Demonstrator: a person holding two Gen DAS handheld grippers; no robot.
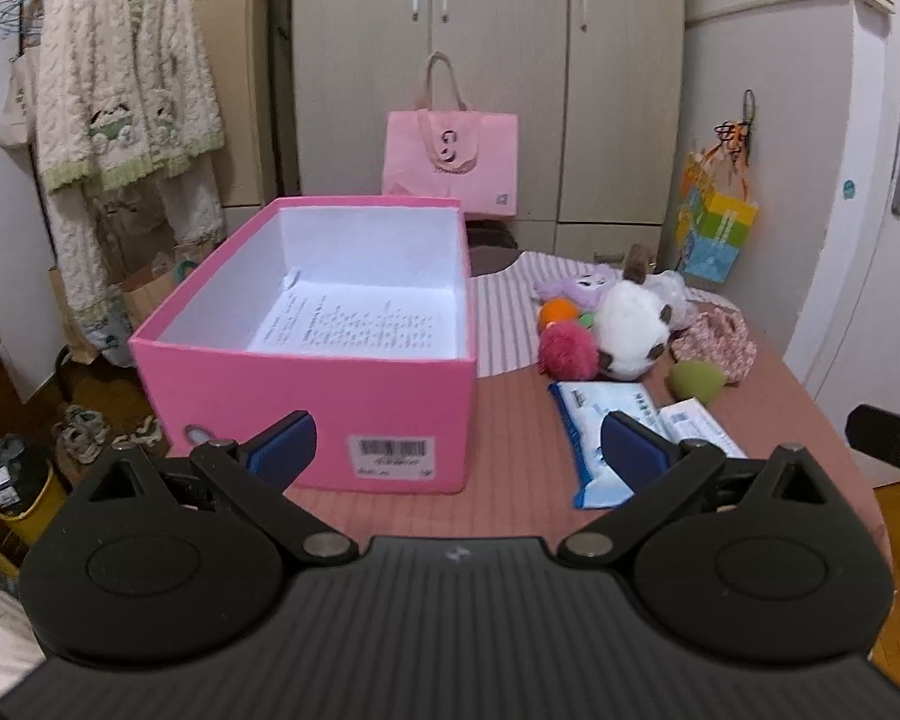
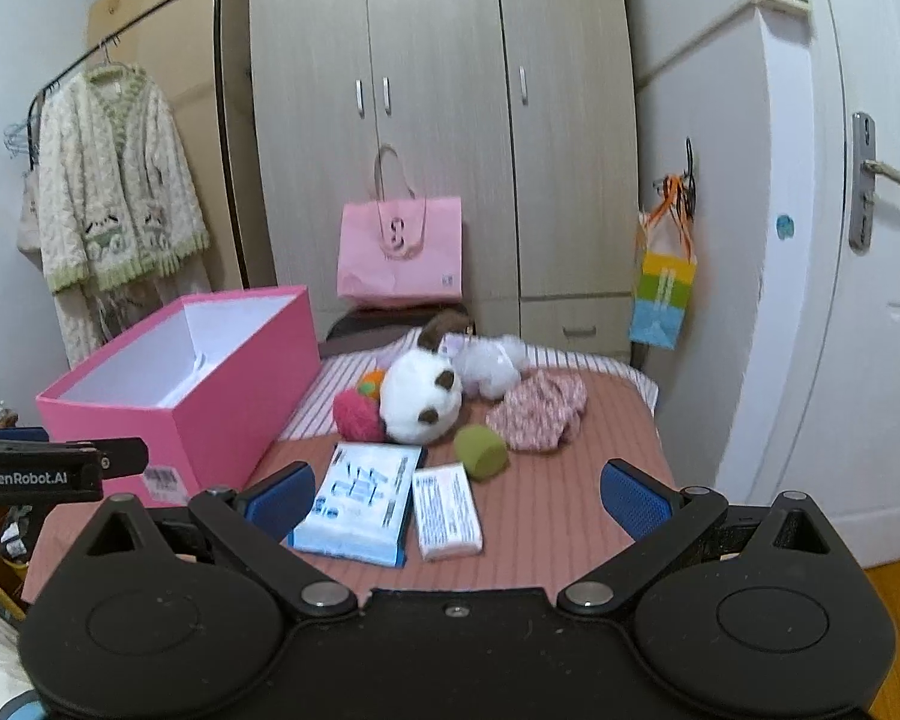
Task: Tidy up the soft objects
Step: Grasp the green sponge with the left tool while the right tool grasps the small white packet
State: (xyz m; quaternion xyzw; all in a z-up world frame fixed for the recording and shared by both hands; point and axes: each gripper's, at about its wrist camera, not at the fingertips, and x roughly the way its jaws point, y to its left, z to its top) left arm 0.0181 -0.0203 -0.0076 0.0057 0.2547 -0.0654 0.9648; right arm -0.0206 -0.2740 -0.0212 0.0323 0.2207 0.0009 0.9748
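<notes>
Plush panda (image 2: pixel 421 399) lies on the counter (image 2: pixel 570 504) beside our pink box (image 2: pixel 234 414); both tools, left (image 1: pixel 459 441) and right (image 2: pixel 457 495), gape wide, empty. We judge it light, squashy; pinch its body.

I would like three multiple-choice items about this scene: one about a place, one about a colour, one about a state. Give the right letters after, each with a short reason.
1. Where does the green sponge lie?
A. inside the pink box
B. on the table, in front of the floral cloth
C. on top of the wardrobe

2. What colour is the fluffy ball beside the white plush toy?
A. pink
B. black
C. yellow

3. How is the pink box?
A. closed with a lid
B. open, with a printed sheet inside
C. tipped on its side

Answers:
1 B: it rests on the table, just before the floral cloth.
2 A: its fuzz is deep pink.
3 B: the left wrist view shows the open top and the sheet on the bottom.
</notes>
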